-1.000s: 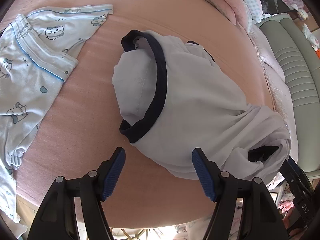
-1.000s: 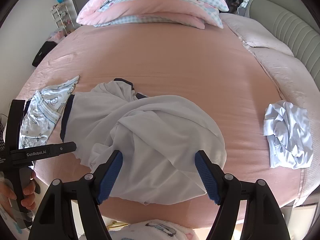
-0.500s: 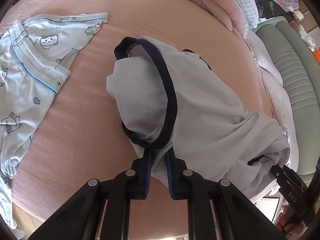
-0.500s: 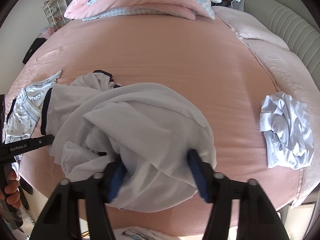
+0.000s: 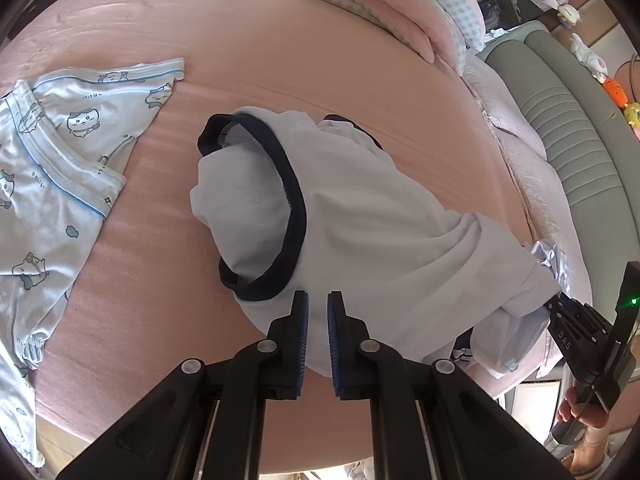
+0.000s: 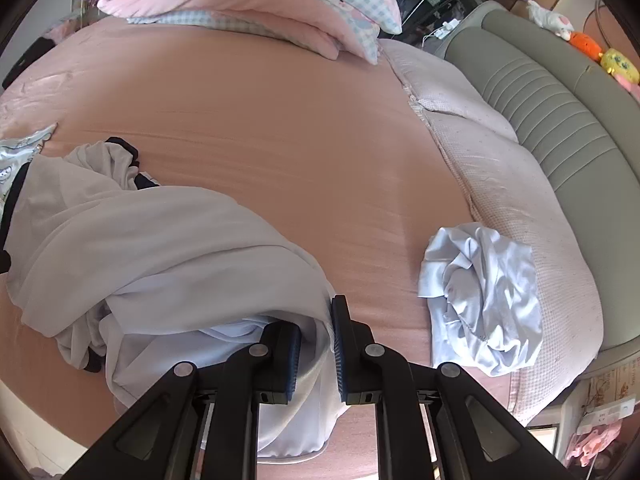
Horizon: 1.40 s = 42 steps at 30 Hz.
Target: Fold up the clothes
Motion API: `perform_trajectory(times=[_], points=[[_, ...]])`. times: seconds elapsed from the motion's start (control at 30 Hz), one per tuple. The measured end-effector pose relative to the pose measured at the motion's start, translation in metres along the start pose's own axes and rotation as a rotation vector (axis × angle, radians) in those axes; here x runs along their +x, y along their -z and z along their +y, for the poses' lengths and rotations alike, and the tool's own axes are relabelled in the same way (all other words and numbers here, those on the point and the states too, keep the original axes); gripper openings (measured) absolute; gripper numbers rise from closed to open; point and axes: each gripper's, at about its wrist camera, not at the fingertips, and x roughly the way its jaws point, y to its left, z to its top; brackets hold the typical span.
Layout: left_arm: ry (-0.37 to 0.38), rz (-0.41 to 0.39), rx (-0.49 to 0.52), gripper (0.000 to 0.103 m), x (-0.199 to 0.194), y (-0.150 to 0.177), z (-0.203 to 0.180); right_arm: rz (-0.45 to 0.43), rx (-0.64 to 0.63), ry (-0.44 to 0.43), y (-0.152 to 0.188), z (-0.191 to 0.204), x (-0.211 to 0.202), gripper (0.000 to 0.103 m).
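The white shirt (image 5: 360,220) lies bunched on the pink bed (image 5: 320,80), left gripper (image 5: 317,306) pinching cloth below its dark collar, right gripper (image 6: 316,328) closing on a thick fold: judged risk, uneven layers slipping out when lifted

Both views are fisheye, each riding close behind its own claw, pitched steeply down onto the pink-sheeted bed (image 5: 304,60). Left-wrist view faces across the sheet toward the padded grey-green headboard (image 5: 568,128), right of its claw. Right-wrist view likewise. Shared: the crumpled white navy-trimmed garment (image 5: 360,240) (image 6: 132,232), pink checked pillows (image 6: 256,0).
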Motion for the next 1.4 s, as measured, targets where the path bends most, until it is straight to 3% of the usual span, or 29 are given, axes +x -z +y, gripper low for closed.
perform_trajectory(times=[0.13,0.3,0.5,0.57,0.73,0.87,1.03,1.17,1.3,1.4], points=[[0.015,-0.001,0.001,0.008,-0.001,-0.004,-0.004,-0.002,-0.066,0.048,-0.005,0.012,0.005,0.012],[0.015,-0.015,0.022,0.008,-0.005,-0.007,-0.012,0.011,-0.053,-0.063,0.002,0.013,0.000,0.014],[0.011,-0.019,0.037,0.008,-0.003,-0.011,-0.021,0.053,-0.005,-0.114,0.013,0.005,-0.004,0.018],[0.012,-0.007,0.044,0.008,-0.003,-0.011,-0.022,0.059,0.016,-0.131,0.017,0.002,-0.009,0.025],[-0.010,0.034,0.109,0.009,-0.003,-0.008,-0.031,0.053,0.078,-0.188,0.027,-0.007,-0.021,0.058],[-0.056,0.108,0.167,0.012,0.005,-0.006,-0.043,0.058,0.095,-0.226,0.035,-0.008,-0.021,0.062],[-0.051,0.115,0.203,0.014,0.010,-0.004,-0.059,0.137,0.141,-0.250,0.047,-0.008,-0.006,0.063],[-0.038,0.112,0.220,0.024,0.015,-0.002,-0.072,0.193,0.253,-0.351,0.058,-0.015,0.011,0.063],[0.011,0.114,0.232,0.046,0.019,-0.003,-0.085,0.230,0.353,-0.446,0.064,-0.020,0.029,0.063],[0.028,0.115,0.224,0.051,0.025,-0.005,-0.093,0.213,0.429,-0.542,0.065,-0.025,0.038,0.063]])
